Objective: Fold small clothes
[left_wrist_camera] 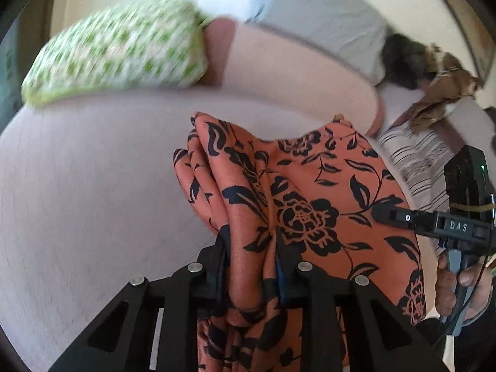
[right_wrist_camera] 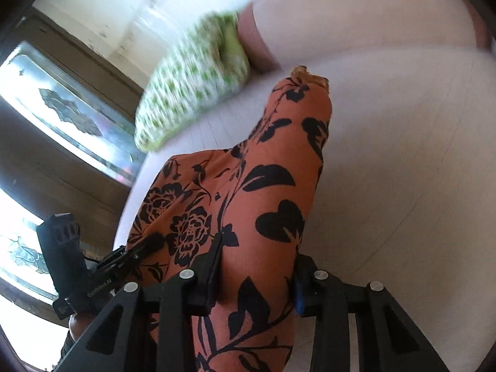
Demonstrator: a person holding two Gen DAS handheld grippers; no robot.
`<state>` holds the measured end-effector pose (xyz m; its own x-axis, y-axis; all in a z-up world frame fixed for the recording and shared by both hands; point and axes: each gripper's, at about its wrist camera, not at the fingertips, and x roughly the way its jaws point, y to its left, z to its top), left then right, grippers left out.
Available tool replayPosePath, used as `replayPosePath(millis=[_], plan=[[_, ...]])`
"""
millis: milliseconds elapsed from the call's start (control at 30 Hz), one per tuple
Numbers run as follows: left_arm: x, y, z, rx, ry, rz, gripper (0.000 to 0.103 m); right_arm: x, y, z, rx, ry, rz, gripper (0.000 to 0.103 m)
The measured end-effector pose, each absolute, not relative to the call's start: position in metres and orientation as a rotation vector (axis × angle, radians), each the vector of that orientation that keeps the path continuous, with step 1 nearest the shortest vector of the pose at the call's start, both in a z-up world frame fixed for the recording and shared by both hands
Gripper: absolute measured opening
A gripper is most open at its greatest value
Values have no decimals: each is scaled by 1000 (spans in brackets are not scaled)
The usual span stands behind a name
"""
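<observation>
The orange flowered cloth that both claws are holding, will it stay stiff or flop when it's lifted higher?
Probably floppy: the orange flowered cloth bunches into soft pleats at the left claw and drapes in a loose roll from the right claw. It looks thin and light. Its smooth sheen hints it could slip.

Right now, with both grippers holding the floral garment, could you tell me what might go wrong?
The left gripper pinches several bunched layers of the orange floral garment, so a layer might slip free. The right gripper grips a thick roll; uneven pulling could skew the fold. The green checked cloth lies close and could get brushed.
</observation>
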<state>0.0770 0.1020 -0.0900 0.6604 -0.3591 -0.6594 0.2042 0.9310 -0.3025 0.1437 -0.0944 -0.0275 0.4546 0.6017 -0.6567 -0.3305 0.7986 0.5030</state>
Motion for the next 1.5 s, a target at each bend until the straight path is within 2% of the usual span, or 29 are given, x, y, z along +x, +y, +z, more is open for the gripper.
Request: replayPosePath(millis=[167, 267, 367, 433, 467, 533, 600, 733, 800, 900, 967, 1033, 1100, 1167, 1233, 1367, 1500], plan=[[84, 75, -64, -193, 715, -395, 26, 160, -152, 19, 308, 845, 559, 38], [96, 63, -80, -191, 730, -407, 27, 170, -174, 16, 304, 843, 536, 38], [112, 61, -114, -196, 789, -393, 30, 182, -188, -15, 340, 881, 492, 39], [124, 55, -146, -181, 869, -371, 39, 190, -195, -52, 341, 920, 439, 50], [128, 51, -161, -161, 926, -349, 43, 195, -198, -70, 335, 957, 393, 63], [122, 60, -180, -161, 967, -341, 51, 197, -205, -103, 309, 1034, 270, 65], [106, 76, -170, -150, 921, -329, 58, 184, -213, -98, 339, 960, 294, 66], [81, 94, -138, -91, 826, -316, 61, 152, -202, -50, 292, 806, 284, 69], [71, 101, -127, -73, 789, -309, 65, 138, -189, -30, 299, 761, 362, 78], [72, 113, -121, -44, 786, -277, 65, 124, -170, -38, 308, 810, 448, 86], [65, 116, -120, -46, 804, -248, 65, 133, -159, -68, 280, 924, 393, 86], [59, 122, -120, -56, 822, -224, 66, 136, -151, -82, 250, 943, 355, 86], [48, 128, -115, -56, 816, -202, 76, 123, -141, -65, 199, 897, 329, 86], [36, 129, -109, -49, 789, -166, 80, 104, -132, -41, 153, 852, 309, 86], [23, 130, -103, -51, 775, -146, 81, 86, -134, -25, 91, 809, 241, 87], [-1, 127, -99, -57, 785, -160, 81, 43, -131, -20, 20, 821, 151, 96], [-27, 126, -96, -45, 780, -151, 83, 1, -140, -29, 6, 846, 120, 96]])
